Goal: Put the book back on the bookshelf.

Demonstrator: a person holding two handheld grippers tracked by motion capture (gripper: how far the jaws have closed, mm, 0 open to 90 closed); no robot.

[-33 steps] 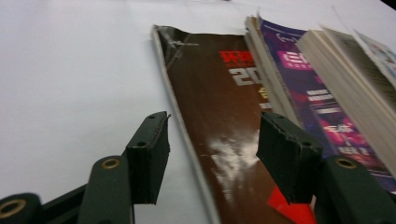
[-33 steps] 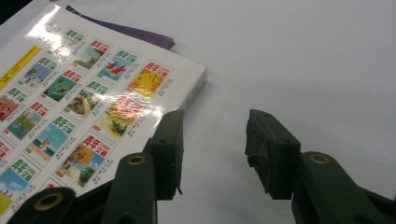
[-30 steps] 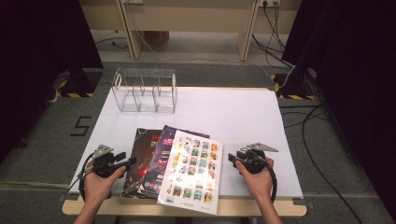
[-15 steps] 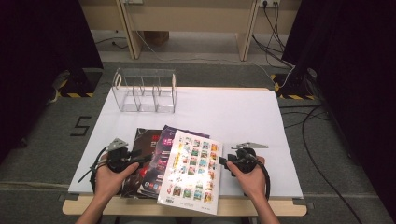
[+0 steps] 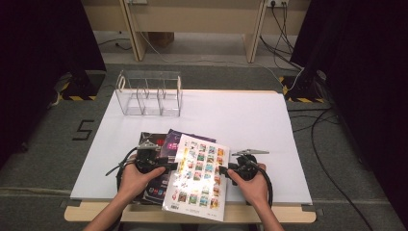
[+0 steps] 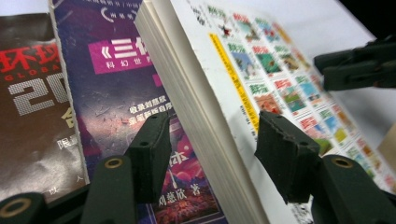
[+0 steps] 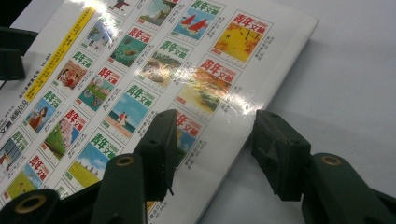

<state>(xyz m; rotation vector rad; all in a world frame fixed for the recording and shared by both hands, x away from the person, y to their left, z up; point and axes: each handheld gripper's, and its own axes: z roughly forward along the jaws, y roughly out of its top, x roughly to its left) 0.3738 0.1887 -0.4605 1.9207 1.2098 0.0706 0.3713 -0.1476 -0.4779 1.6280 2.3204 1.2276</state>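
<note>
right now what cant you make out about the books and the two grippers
- Purple book: lower cover hidden by the left gripper jaws, left gripper view.
- White book: near corner cut off by the frame's bottom edge, right gripper view.
- Dark book: mostly covered by the left hand, high view.
- Right gripper: contact with the white book unclear.

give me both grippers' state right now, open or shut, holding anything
Left gripper: open, jaws astride the top magazine's edge, not pressing on it.
Right gripper: open, has just been opening, jaws astride the magazine's other edge, holding nothing.
</note>
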